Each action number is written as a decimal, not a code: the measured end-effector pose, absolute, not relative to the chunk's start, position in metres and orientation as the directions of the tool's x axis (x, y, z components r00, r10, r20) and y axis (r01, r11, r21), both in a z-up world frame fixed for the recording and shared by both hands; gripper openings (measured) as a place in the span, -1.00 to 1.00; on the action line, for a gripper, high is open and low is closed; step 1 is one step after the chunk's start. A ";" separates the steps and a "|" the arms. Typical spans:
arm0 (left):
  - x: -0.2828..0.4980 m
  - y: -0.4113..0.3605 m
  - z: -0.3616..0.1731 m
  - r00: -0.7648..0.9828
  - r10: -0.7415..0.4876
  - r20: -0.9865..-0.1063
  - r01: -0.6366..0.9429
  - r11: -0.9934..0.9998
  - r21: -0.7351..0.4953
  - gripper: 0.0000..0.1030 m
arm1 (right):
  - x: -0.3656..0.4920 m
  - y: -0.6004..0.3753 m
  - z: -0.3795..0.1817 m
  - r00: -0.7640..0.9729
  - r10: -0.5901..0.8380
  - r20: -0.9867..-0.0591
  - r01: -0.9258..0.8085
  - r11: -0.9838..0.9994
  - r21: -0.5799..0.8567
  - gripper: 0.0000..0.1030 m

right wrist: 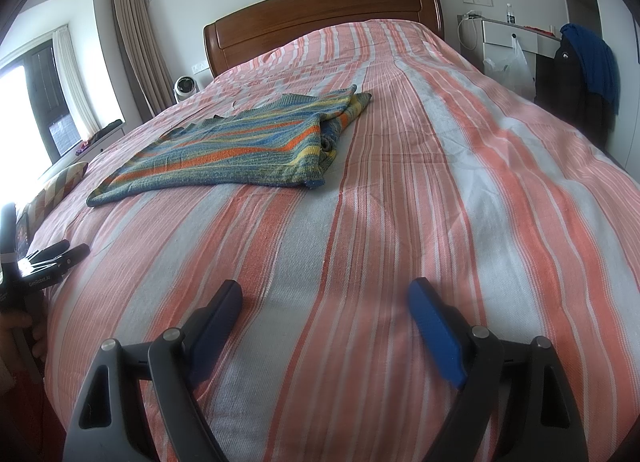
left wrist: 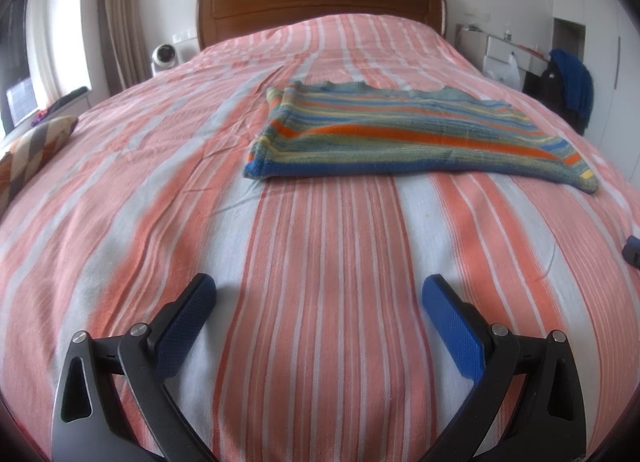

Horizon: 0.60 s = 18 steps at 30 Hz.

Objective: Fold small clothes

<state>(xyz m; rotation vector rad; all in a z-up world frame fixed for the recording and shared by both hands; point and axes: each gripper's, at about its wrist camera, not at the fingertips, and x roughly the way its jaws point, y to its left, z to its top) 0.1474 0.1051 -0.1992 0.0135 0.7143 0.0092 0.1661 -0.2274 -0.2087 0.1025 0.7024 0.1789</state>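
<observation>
Knitwear first: the striped sweater (left wrist: pixel 404 134) lies flat on the middle of the bed, already doubled over on itself, with its dark blue hem toward me. It sits well apart from both my grippers, I judge so I can look it over before going in for another fold. My left gripper (left wrist: pixel 318 294) hangs over bare bedspread (left wrist: pixel 320 262), jaws wide apart with nothing between them. My right gripper (right wrist: pixel 324 296) does the same, jaws spread and empty, angled down at the sheet.

The right view shows what the left cannot: the sweater's folded side edge (right wrist: pixel 324 142), where layers stack and a sleeve seems tucked inside. It also catches my left gripper from the side at its left edge, with my hand around the handle. The left view gives the sweater's scalloped far edge (left wrist: pixel 360 87) and the patterned pillow (left wrist: pixel 36 150).
</observation>
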 end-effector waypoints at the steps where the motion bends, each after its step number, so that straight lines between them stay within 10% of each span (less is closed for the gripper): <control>1: 0.147 0.103 -0.196 0.752 0.041 -0.658 -0.019 0.999 0.040 0.98 | 0.166 -0.228 -0.209 0.748 0.197 -0.633 -0.129 0.980 0.152 0.64; 18: 0.242 -0.155 -0.178 0.572 -0.256 -0.779 0.624 0.752 0.211 0.92 | 0.271 -0.319 -0.134 0.686 0.372 -0.626 -0.107 0.902 0.419 0.55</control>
